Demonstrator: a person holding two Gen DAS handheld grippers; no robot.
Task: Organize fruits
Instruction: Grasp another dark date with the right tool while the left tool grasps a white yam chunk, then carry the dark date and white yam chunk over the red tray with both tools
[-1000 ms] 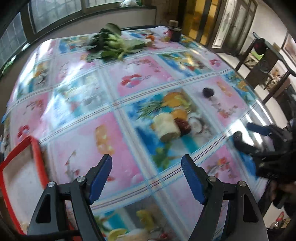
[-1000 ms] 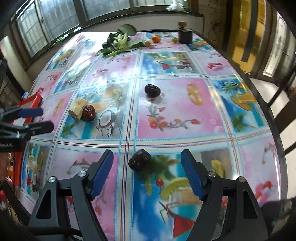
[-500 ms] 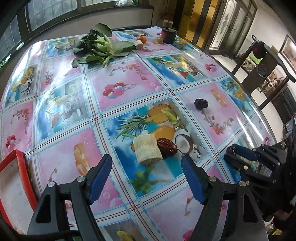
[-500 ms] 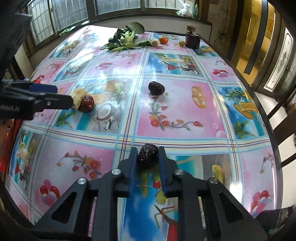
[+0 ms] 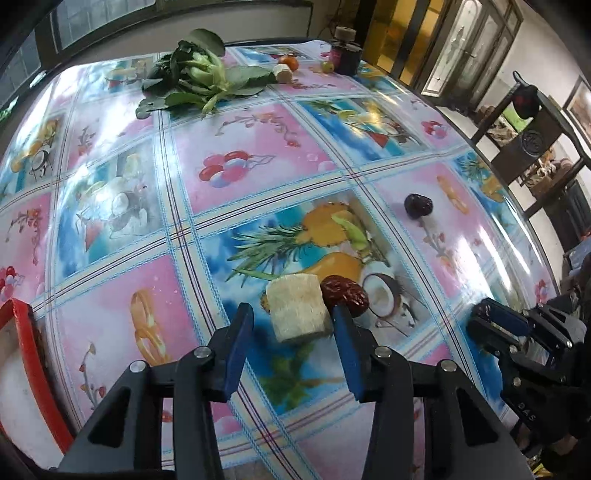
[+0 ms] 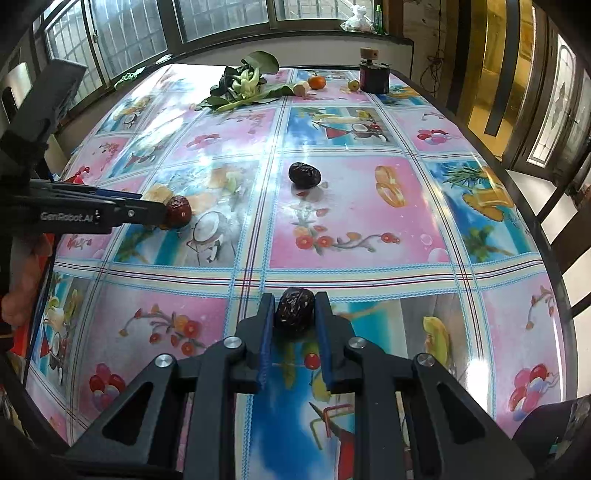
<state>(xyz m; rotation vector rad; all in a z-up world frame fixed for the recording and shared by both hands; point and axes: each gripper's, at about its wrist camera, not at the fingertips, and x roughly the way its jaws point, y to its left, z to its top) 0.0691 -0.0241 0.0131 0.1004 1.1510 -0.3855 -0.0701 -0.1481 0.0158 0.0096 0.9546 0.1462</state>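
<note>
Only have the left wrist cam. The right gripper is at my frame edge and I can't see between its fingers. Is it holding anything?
Observer: Yes. The right wrist view shows the right gripper shut on a dark wrinkled date.
Operator: Is my left gripper touching the red date?
Observer: From the side, one finger of the left gripper looks to be right against the red date. I cannot confirm that it is pressing on it.
Operator: Anything on the windowsill beyond the table?
Observer: A white bag and a green bottle stand on the sill.
</note>
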